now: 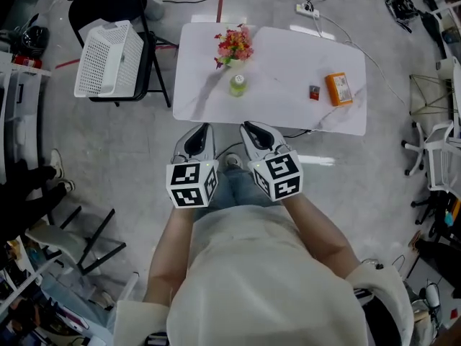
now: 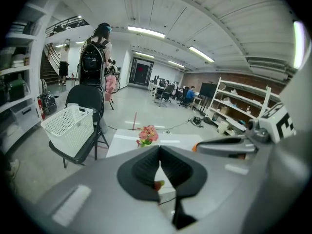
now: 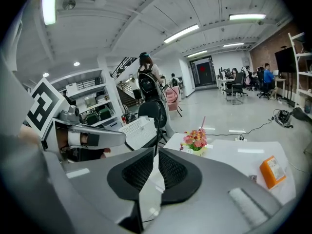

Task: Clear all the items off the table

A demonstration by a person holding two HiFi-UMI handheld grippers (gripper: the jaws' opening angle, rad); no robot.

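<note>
A white table (image 1: pixel 288 56) stands just ahead of me. On it are a pot of pink and red flowers (image 1: pixel 233 47), a small green bottle (image 1: pixel 238 85), a small dark item (image 1: pixel 314 92) and an orange box (image 1: pixel 338 89). My left gripper (image 1: pixel 204 127) and right gripper (image 1: pixel 246 125) hover side by side short of the table's near edge, both shut and holding nothing. The left gripper view shows the flowers (image 2: pixel 147 134) beyond the closed pads (image 2: pixel 146 169). The right gripper view shows the flowers (image 3: pixel 195 140) and the orange box (image 3: pixel 272 171).
A white mesh basket (image 1: pixel 108 58) sits on a black chair (image 1: pixel 137 6) left of the table. A power strip (image 1: pixel 306 9) and cables lie on the floor behind it. White office chairs (image 1: pixel 436 150) stand at the right. A person with a backpack (image 2: pixel 95 52) walks far off.
</note>
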